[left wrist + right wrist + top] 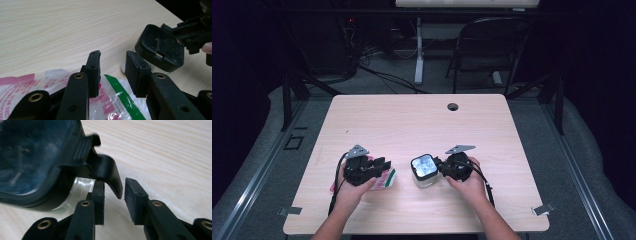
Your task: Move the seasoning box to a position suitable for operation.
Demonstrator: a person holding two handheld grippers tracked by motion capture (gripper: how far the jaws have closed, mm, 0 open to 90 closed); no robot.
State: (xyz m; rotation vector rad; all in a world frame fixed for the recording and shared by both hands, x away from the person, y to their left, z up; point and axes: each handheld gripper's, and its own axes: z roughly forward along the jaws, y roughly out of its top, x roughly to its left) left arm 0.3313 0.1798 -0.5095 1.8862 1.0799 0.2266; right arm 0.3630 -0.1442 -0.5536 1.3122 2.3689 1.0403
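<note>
A clear square container (424,172) with a black lid (30,157) stands on the wooden table (412,120), right of centre near the front. My right gripper (438,165) points left at it. In the right gripper view its jaws (114,185) stand open around the lid's black side latch (110,175), which hangs close to the left pad (98,202) and apart from the right one. My left gripper (384,165) is open, low over a clear plastic packet (110,105) with pink and green print (387,181). Nothing sits between its pads (113,56). The container's lid (160,48) lies beyond them.
A round cable hole (453,106) sits near the table's far edge. Bare wood (50,30) stretches behind both grippers. A dark folding chair (492,45) and a white desk leg (419,50) stand on the floor beyond the table.
</note>
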